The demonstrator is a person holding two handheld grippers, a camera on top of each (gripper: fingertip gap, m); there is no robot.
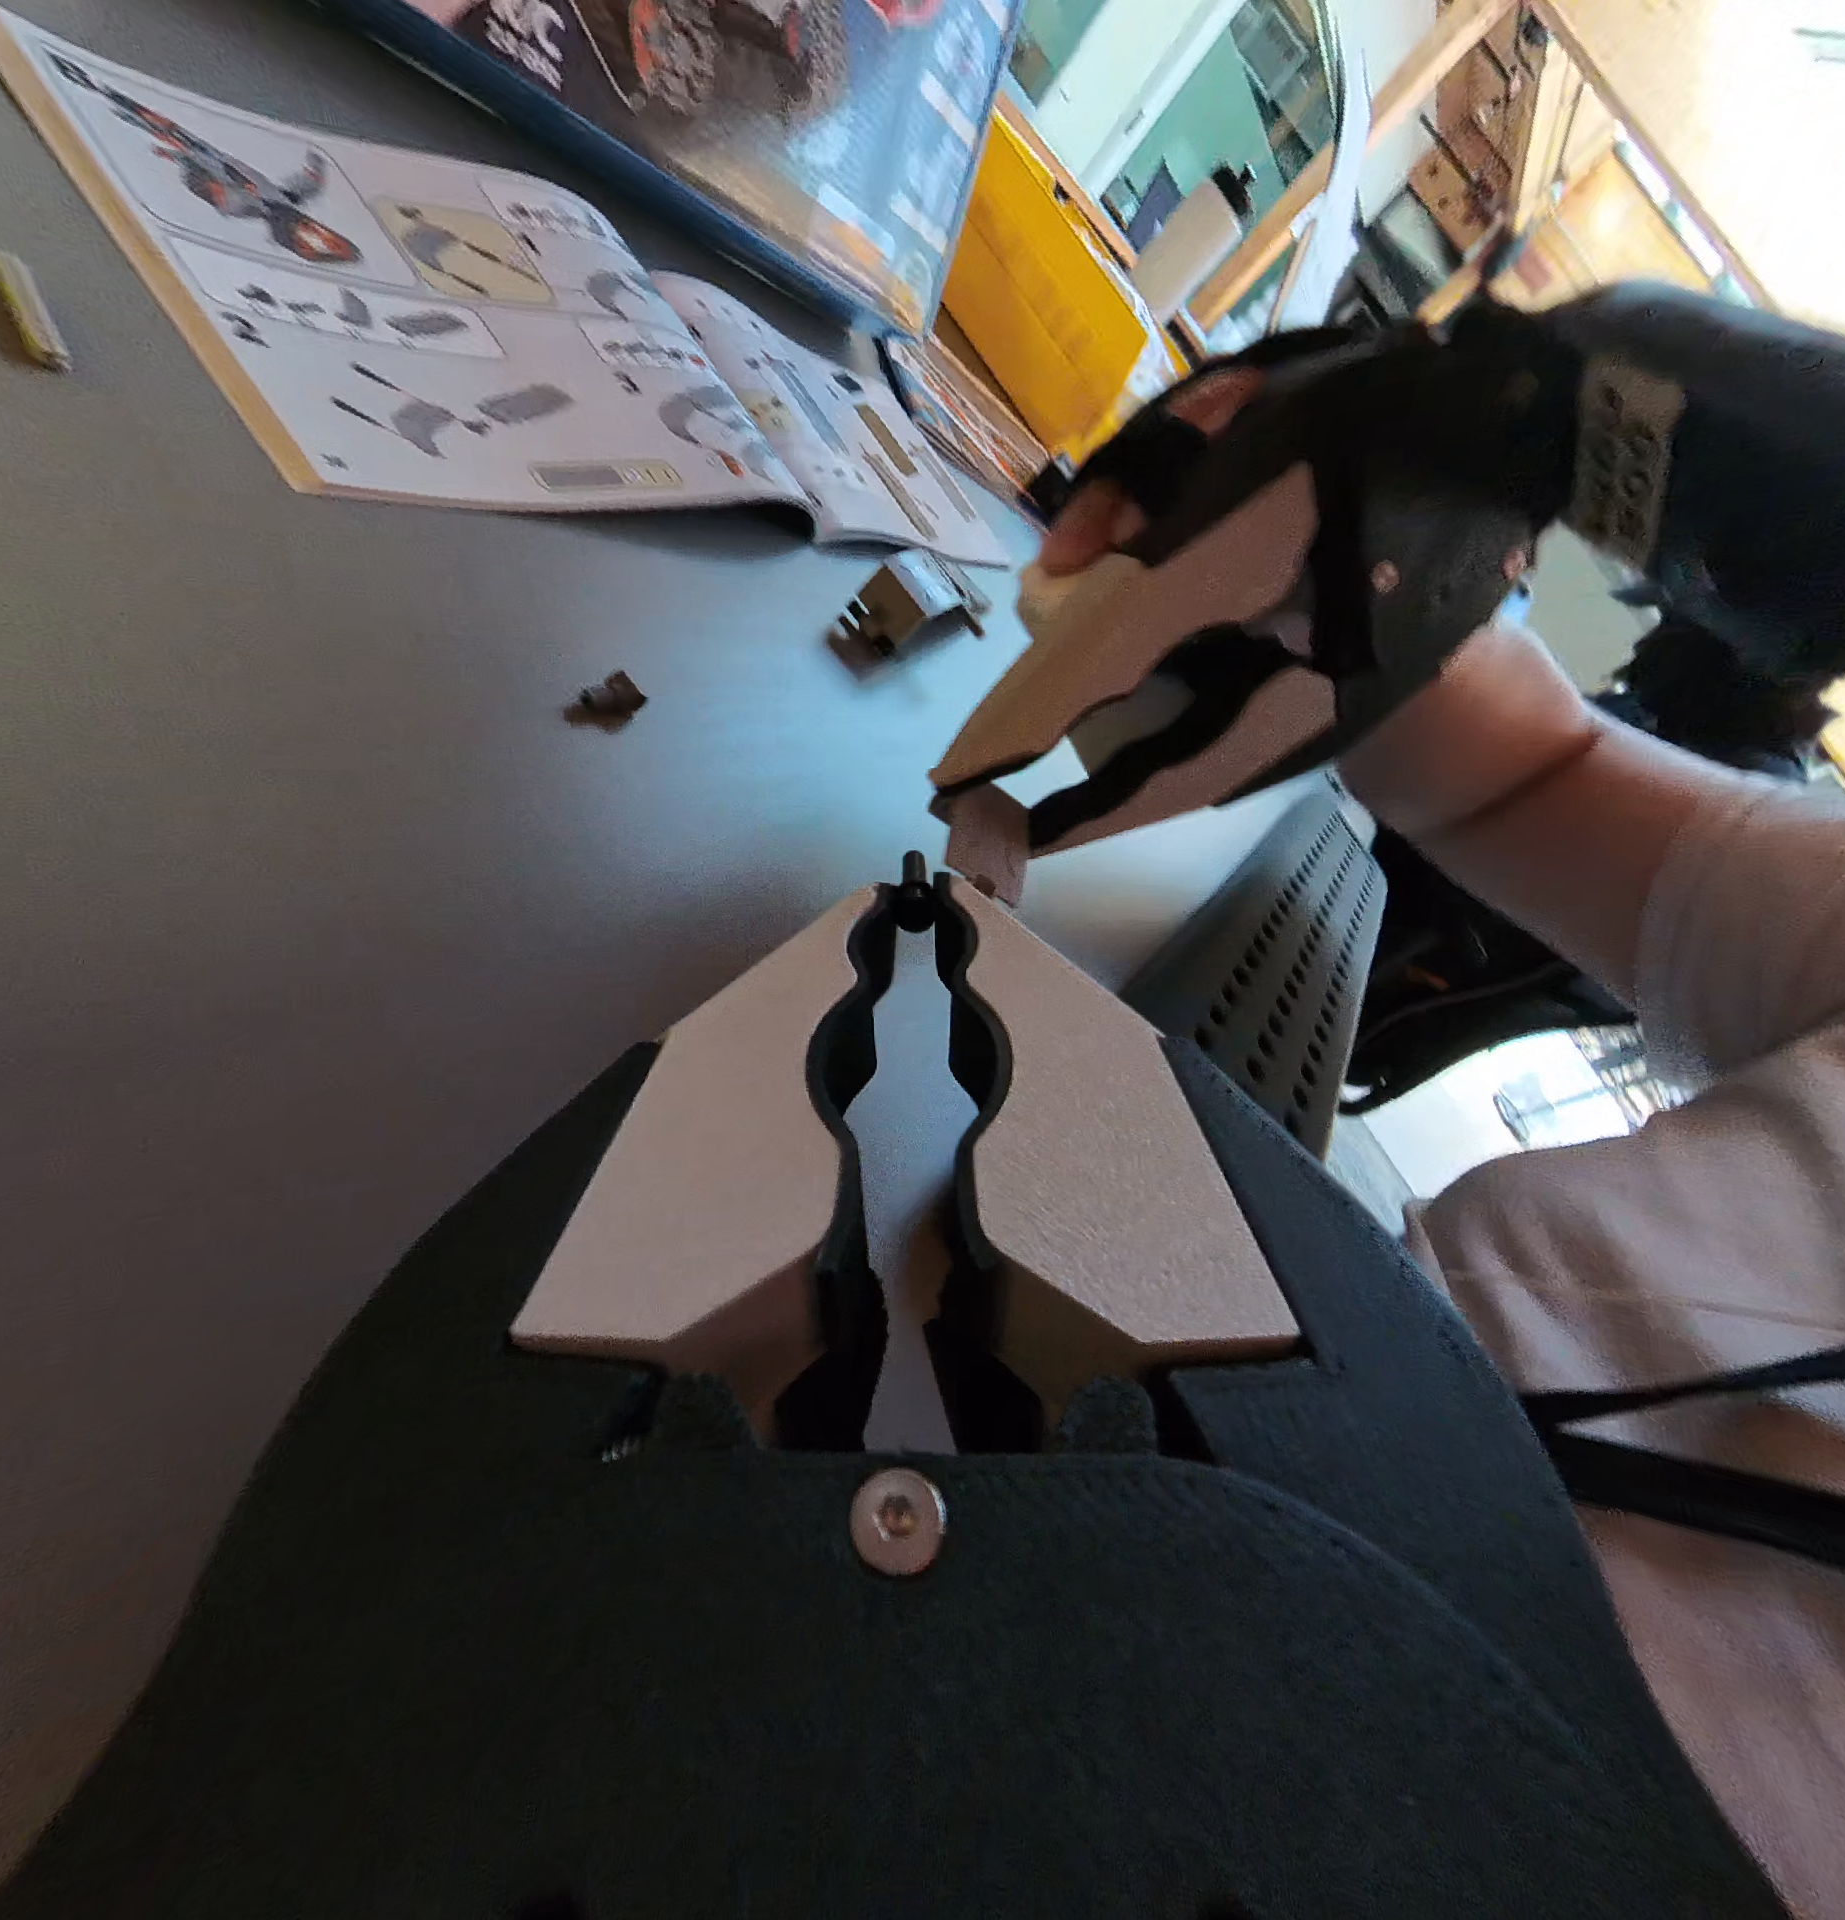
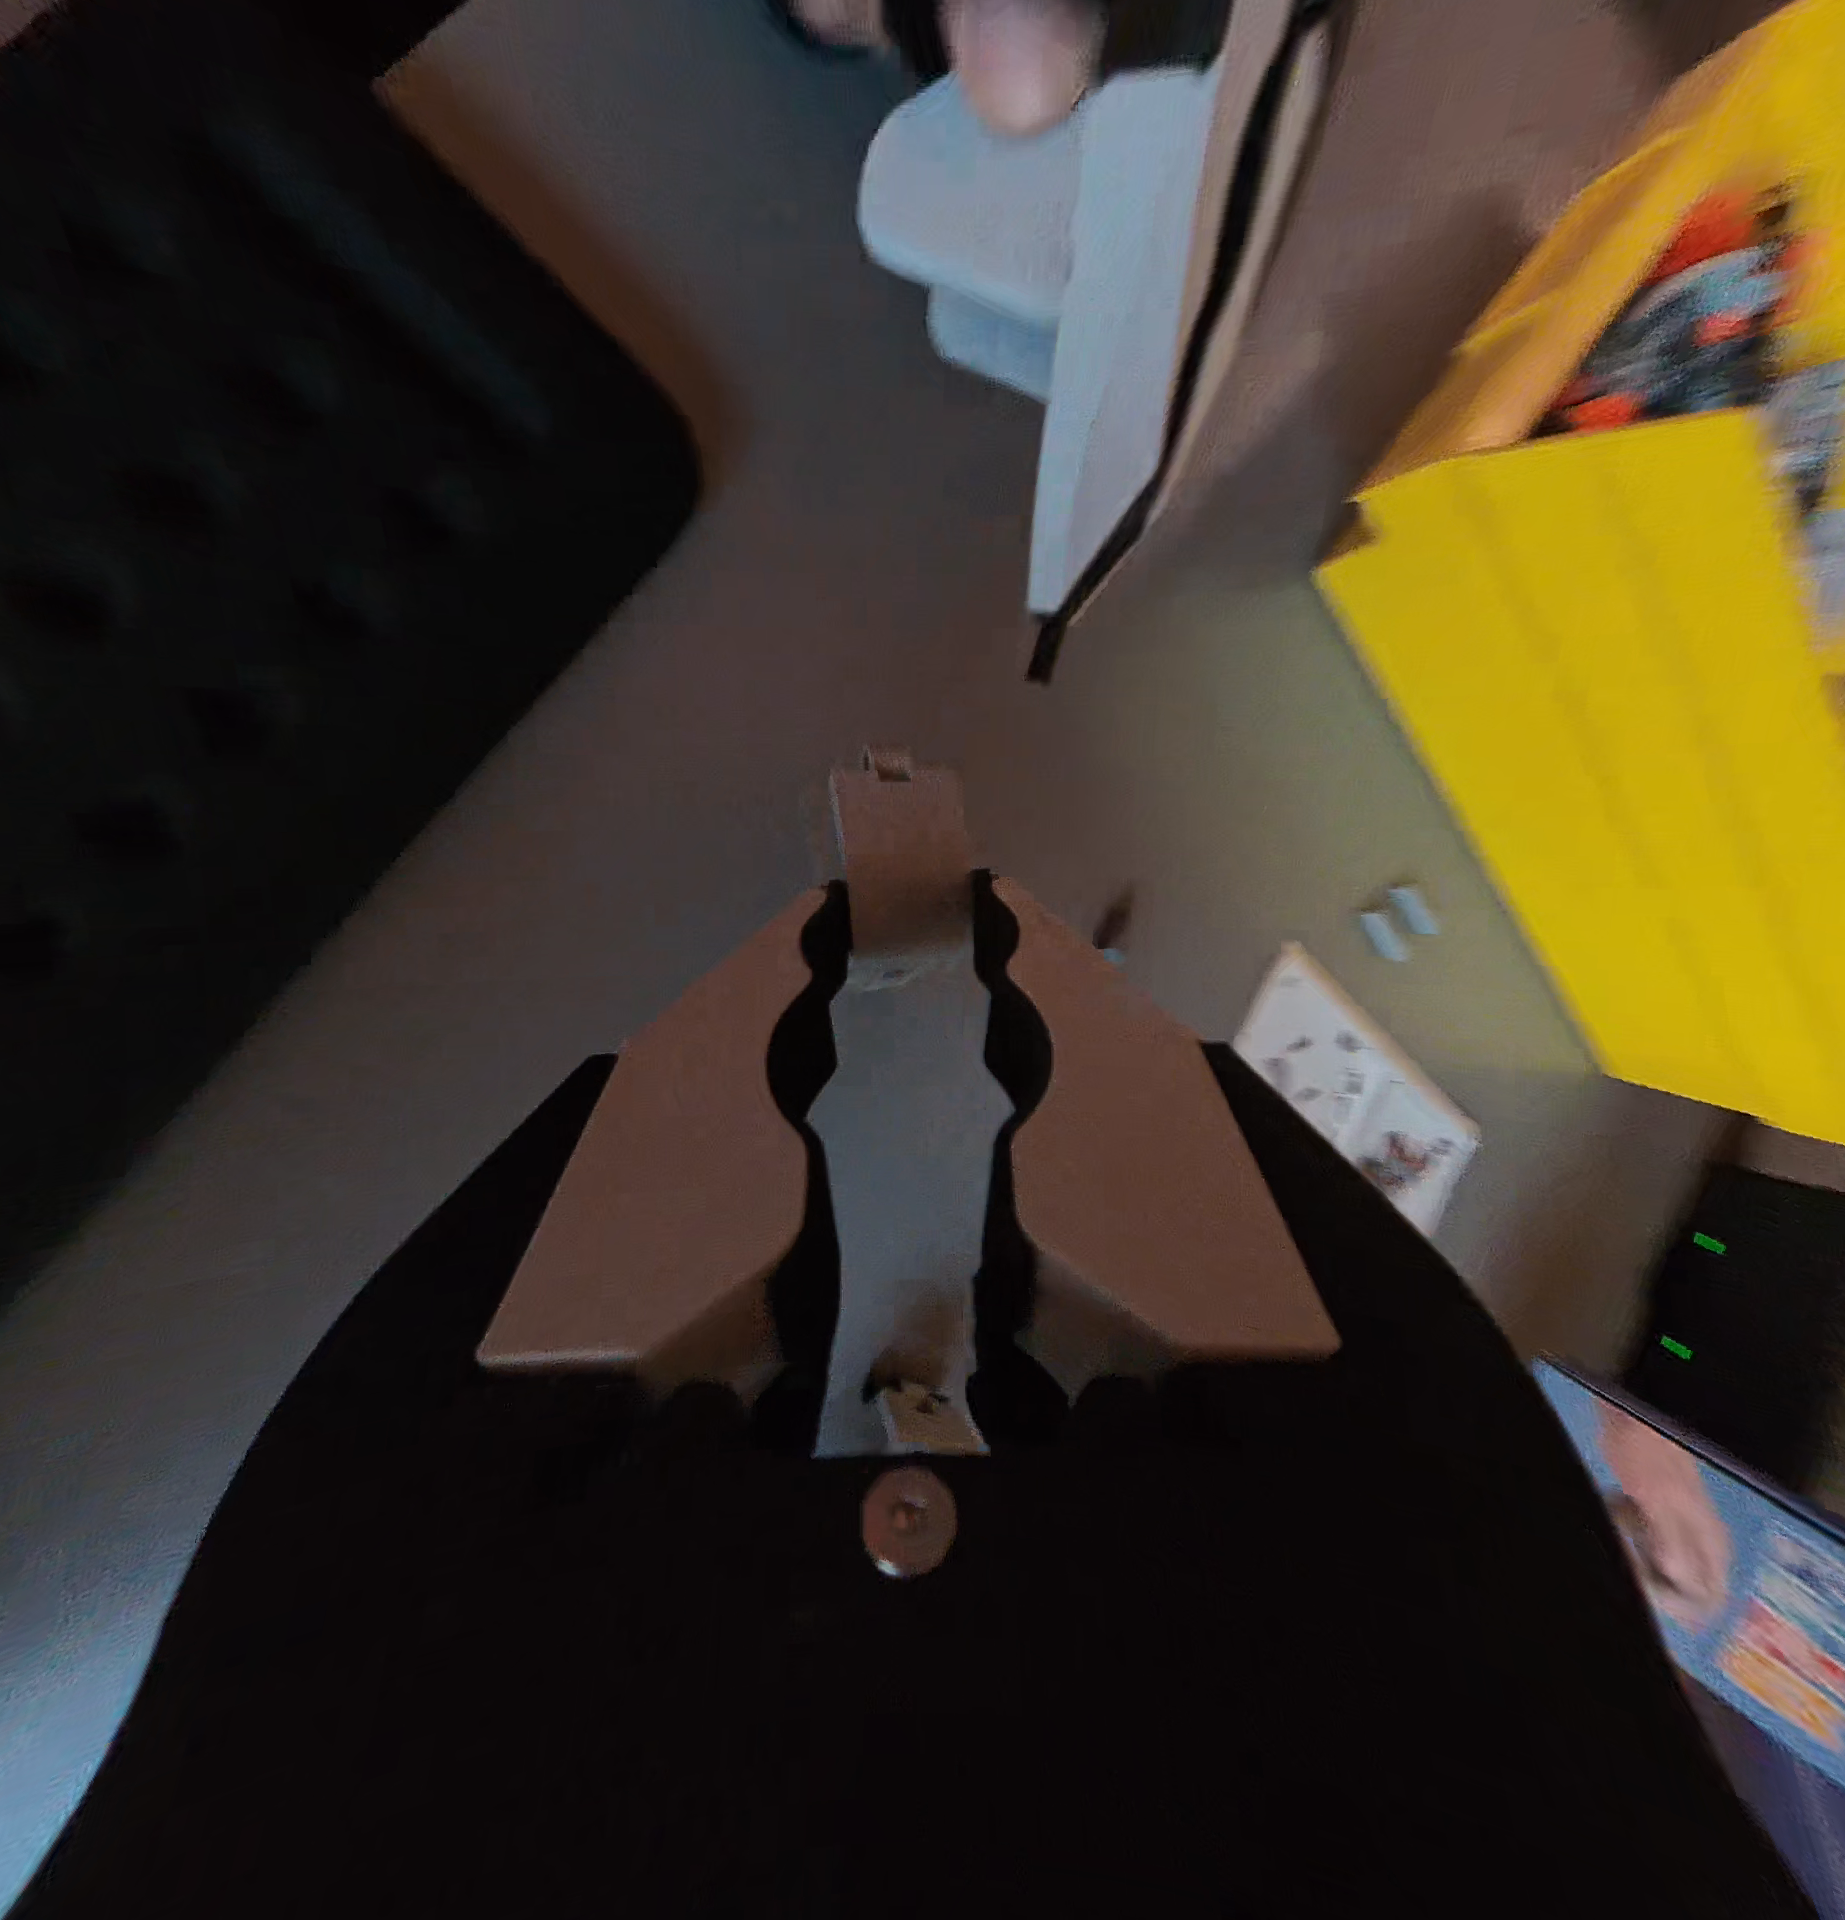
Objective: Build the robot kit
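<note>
Left hand-held gripper (image 1: 913, 896) pinching small black pin (image 1: 912, 878), right hand-held gripper (image 2: 910, 914) clamping tan brick (image 2: 900, 857) (tips nearly meeting), above grey desk (image 1: 305, 852)

Grey table (image 1: 274, 831) — open instruction booklet (image 1: 461, 343), small brown piece (image 1: 604, 700)

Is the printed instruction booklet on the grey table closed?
No, the printed instruction booklet lies open on the grey table, its pages showing.
</note>
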